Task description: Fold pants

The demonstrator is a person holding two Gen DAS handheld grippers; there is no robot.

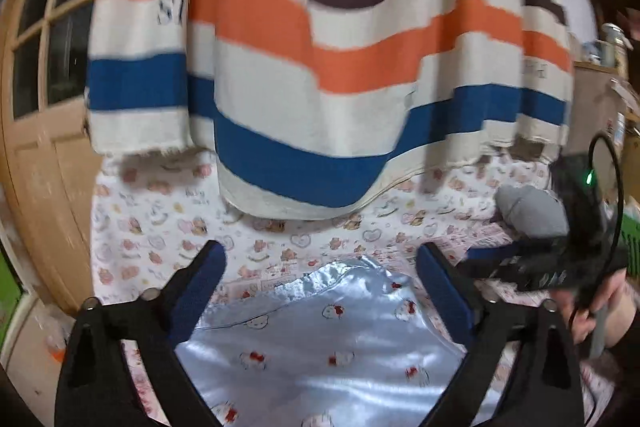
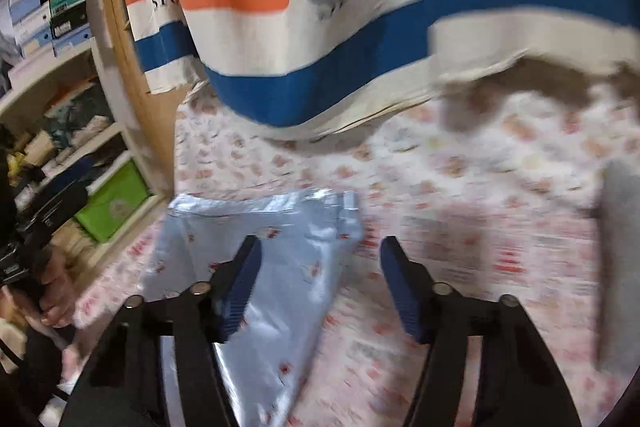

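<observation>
Pale blue satin pants [image 1: 320, 339] with a small cartoon print lie on a bed sheet [image 1: 160, 227] patterned in pink. In the left wrist view my left gripper [image 1: 320, 255] hovers over the pants' far end, its jaws wide apart with nothing between the pads. In the right wrist view the pants [image 2: 280, 267] lie to the left, with a folded edge at the far side. My right gripper [image 2: 320, 247] hangs open above their right edge; its left finger [image 2: 240, 287] overlaps the cloth in the picture and the right finger is over the bare sheet [image 2: 480, 227]. Both views are blurred.
A white blanket [image 1: 320, 67] with orange, blue and brown stripes hangs down at the back of the bed. A grey cloth [image 1: 528, 211] lies to the right. A wooden glazed door [image 1: 40, 107] stands at the left. Shelves with boxes [image 2: 52, 19] and a green bin [image 2: 112, 207] stand beside the bed. A hand [image 1: 600, 303] shows at the right edge.
</observation>
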